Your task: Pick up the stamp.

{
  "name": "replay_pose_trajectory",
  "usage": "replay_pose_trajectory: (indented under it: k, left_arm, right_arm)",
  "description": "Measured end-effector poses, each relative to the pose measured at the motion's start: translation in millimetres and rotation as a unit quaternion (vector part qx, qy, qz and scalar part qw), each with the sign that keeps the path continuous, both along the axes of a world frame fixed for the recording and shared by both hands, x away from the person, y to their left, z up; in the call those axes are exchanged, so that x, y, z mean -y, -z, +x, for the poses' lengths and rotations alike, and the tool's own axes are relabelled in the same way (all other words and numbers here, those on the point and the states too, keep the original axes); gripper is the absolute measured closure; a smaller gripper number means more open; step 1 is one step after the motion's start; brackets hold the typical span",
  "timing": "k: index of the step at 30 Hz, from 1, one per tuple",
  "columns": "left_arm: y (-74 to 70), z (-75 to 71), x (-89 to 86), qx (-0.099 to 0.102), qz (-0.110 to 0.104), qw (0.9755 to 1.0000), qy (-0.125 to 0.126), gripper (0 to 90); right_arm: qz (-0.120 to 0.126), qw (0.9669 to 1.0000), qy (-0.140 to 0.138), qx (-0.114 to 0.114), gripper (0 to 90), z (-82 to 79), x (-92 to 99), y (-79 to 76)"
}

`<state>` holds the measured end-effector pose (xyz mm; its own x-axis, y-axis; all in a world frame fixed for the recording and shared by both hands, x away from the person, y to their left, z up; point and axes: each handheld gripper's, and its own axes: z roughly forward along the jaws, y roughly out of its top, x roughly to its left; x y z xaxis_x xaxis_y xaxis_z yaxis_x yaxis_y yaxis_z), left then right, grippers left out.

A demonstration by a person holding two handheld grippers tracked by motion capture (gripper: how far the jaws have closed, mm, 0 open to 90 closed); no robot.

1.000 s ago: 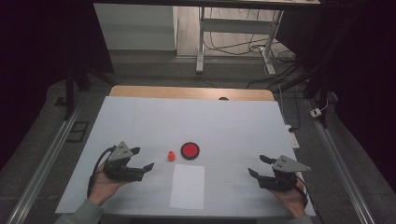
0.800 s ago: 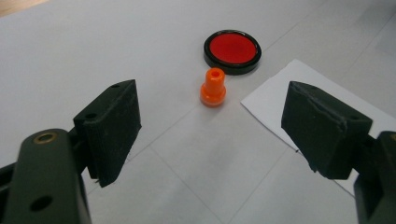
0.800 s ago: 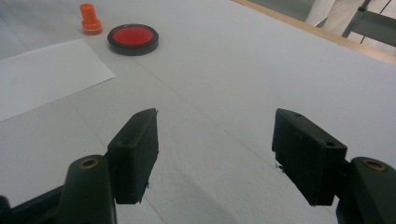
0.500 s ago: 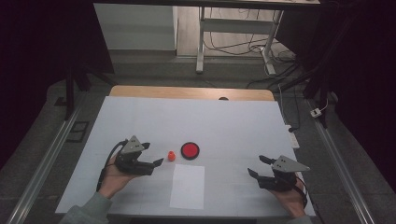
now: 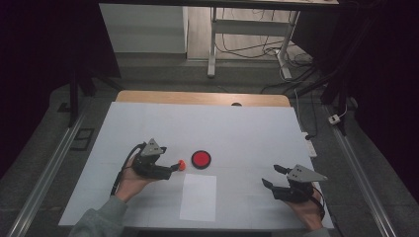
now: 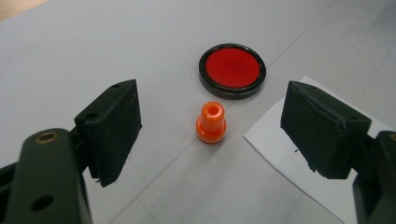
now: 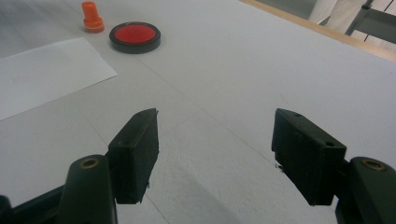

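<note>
A small orange stamp (image 5: 181, 164) stands upright on the white table cover, just left of a round red ink pad (image 5: 201, 159) with a black rim. In the left gripper view the stamp (image 6: 211, 122) stands between and just ahead of my open jaws, touching neither, and the pad (image 6: 232, 70) lies beyond it. My left gripper (image 5: 172, 169) has its tips right at the stamp. My right gripper (image 5: 271, 175) rests open and empty near the front right, far from the stamp (image 7: 92, 17) and the pad (image 7: 135, 36).
A white sheet of paper (image 5: 198, 196) lies flat near the front edge, just below the pad. The table cover (image 5: 247, 133) is bare behind the pad. A wooden strip (image 5: 197, 97) runs along the far edge.
My left gripper has moved right and slightly forward, up to the orange stamp. The right gripper, the stamp, the pad and the paper have stayed put.
</note>
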<state>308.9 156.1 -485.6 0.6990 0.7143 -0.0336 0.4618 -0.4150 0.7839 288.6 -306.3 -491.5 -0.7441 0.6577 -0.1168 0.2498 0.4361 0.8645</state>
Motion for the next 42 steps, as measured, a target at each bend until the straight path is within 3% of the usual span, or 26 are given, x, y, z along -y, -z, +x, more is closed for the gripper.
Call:
replay_pose_trajectory:
  k: [19,42]
  left_arm:
    - [18.0,20.9,16.5,-0.019,0.017,0.9997,0.005,24.4]
    - [35.4,25.9,27.1,-0.021,0.049,0.9984,0.020,42.0]
  right_arm:
    - [-0.006,1.0000,0.001,-0.003,31.5,0.6,-2.3,2.7]
    - [-0.008,0.9999,0.001,-0.008,31.6,1.2,-0.6,5.2]
